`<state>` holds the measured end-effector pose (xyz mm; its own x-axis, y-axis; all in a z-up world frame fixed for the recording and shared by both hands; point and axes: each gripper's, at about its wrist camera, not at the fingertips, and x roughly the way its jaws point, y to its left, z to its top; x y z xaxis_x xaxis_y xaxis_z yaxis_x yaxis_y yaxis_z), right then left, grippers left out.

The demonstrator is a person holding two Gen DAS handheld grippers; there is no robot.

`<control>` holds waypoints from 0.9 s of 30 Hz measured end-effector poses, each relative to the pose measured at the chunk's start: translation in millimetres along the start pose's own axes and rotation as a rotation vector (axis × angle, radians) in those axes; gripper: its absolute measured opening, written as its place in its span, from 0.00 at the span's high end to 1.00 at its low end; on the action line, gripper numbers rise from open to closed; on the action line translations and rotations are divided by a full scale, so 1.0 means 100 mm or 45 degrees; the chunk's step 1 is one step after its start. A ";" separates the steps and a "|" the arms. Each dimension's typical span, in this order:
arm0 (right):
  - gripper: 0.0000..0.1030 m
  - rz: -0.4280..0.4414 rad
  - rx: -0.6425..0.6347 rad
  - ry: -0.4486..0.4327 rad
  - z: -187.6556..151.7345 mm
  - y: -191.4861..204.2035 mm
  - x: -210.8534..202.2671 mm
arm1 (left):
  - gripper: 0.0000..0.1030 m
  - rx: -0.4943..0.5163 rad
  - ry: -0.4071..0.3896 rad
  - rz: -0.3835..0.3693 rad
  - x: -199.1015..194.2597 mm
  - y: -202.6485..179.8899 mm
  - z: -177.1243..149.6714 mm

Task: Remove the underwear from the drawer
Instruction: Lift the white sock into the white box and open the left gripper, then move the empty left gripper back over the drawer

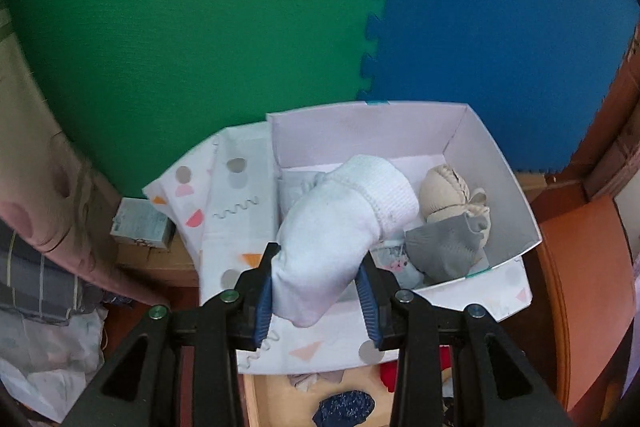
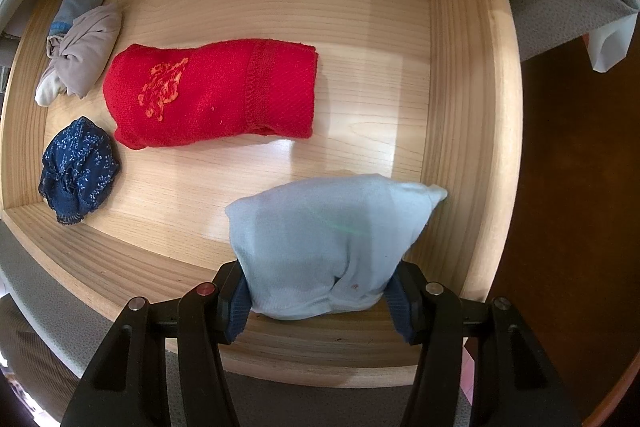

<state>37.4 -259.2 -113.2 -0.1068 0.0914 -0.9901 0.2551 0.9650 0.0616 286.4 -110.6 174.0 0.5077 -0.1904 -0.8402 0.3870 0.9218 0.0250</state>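
Left wrist alone shows the box (image 1: 496, 163); each claw grips what looks like rolled underwear.

Floor covering consists of 2 interlocking foam mats, 1 green (image 1: 192, 39) and 1 blue (image 1: 500, 47), joined along a toothed seam. Reddish-brown wooden furniture (image 1: 580, 259) stands at the right edge. Daylight leaves a bright glare patch on pale wood grain (image 2: 304, 151).
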 end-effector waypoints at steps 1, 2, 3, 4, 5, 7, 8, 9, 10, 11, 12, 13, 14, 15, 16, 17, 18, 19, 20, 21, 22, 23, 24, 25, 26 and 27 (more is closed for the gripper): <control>0.48 0.003 0.000 -0.002 0.00 0.00 0.00 | 0.64 0.013 0.012 0.008 0.07 -0.03 0.00; 0.48 0.005 0.001 -0.003 0.01 0.00 0.01 | 0.64 0.024 0.021 0.016 0.13 -0.06 0.00; 0.48 0.005 0.001 -0.003 0.01 0.00 0.01 | 0.64 0.031 0.033 0.026 0.22 -0.09 0.01; 0.48 0.003 0.000 -0.001 0.01 0.00 0.01 | 0.64 0.028 0.043 0.026 0.27 -0.11 -0.01; 0.48 0.001 -0.001 0.000 0.01 0.00 0.01 | 0.64 0.028 0.053 0.024 0.32 -0.12 -0.01; 0.48 -0.001 -0.002 0.001 0.01 0.01 0.01 | 0.64 0.026 0.076 0.039 0.43 -0.15 -0.03; 0.48 0.001 -0.002 0.001 0.01 0.01 0.01 | 0.64 0.030 0.084 0.046 0.46 -0.16 -0.04; 0.48 0.002 -0.001 0.000 0.01 0.01 0.01 | 0.64 0.037 0.094 0.049 0.52 -0.16 -0.06; 0.48 0.004 -0.001 -0.001 0.01 0.02 0.01 | 0.64 0.036 0.103 0.053 0.56 -0.15 -0.09; 0.48 0.004 -0.001 -0.001 0.01 0.02 0.01 | 0.63 0.037 0.108 0.057 0.56 -0.16 -0.10; 0.48 0.004 0.000 -0.001 0.01 0.02 0.01 | 0.63 0.033 0.114 0.062 0.58 -0.16 -0.11; 0.48 0.001 0.000 0.000 0.01 0.02 0.02 | 0.62 0.022 0.116 0.061 0.59 -0.15 -0.12; 0.48 0.001 0.001 0.001 0.01 0.03 0.02 | 0.60 0.016 0.121 0.059 0.61 -0.13 -0.12; 0.48 0.001 0.001 0.001 0.01 0.03 0.02 | 0.60 0.010 0.127 0.064 0.61 -0.13 -0.12; 0.48 -0.001 0.001 0.002 0.01 0.03 0.01 | 0.60 -0.003 0.137 0.063 0.62 -0.11 -0.12; 0.48 -0.002 0.000 0.003 0.01 0.03 0.01 | 0.59 -0.005 0.142 0.055 0.63 -0.10 -0.11; 0.48 -0.003 -0.001 0.003 0.01 0.04 0.02 | 0.59 -0.003 0.147 0.048 0.63 -0.10 -0.12; 0.48 -0.003 -0.001 0.003 0.01 0.04 0.02 | 0.58 -0.005 0.154 0.047 0.63 -0.09 -0.12; 0.48 -0.003 -0.002 0.002 0.01 0.04 0.02 | 0.57 -0.002 0.155 0.049 0.62 -0.08 -0.12; 0.48 -0.003 -0.002 0.003 0.01 0.04 0.02 | 0.57 0.002 0.149 0.053 0.60 -0.08 -0.12; 0.48 -0.005 -0.003 0.003 0.02 0.05 0.02 | 0.57 0.008 0.134 0.059 0.57 -0.08 -0.12; 0.48 -0.006 -0.002 0.004 0.01 0.04 0.02 | 0.56 0.010 0.126 0.057 0.54 -0.08 -0.12; 0.48 -0.007 -0.001 0.005 0.01 0.05 0.02 | 0.55 0.007 0.118 0.050 0.50 -0.07 -0.11; 0.48 -0.009 -0.001 0.006 0.02 0.05 0.02 | 0.54 -0.001 0.113 0.033 0.46 -0.05 -0.11; 0.48 -0.011 0.000 0.006 0.02 0.05 0.03 | 0.54 -0.005 0.110 0.023 0.41 -0.04 -0.12; 0.48 -0.013 0.000 0.007 0.02 0.06 0.03 | 0.54 0.001 0.103 0.022 0.36 -0.03 -0.14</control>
<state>40.6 -253.5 -116.5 -0.1148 0.0831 -0.9899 0.2541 0.9658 0.0516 292.8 -115.6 136.5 0.4507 -0.1463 -0.8806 0.3794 0.9243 0.0406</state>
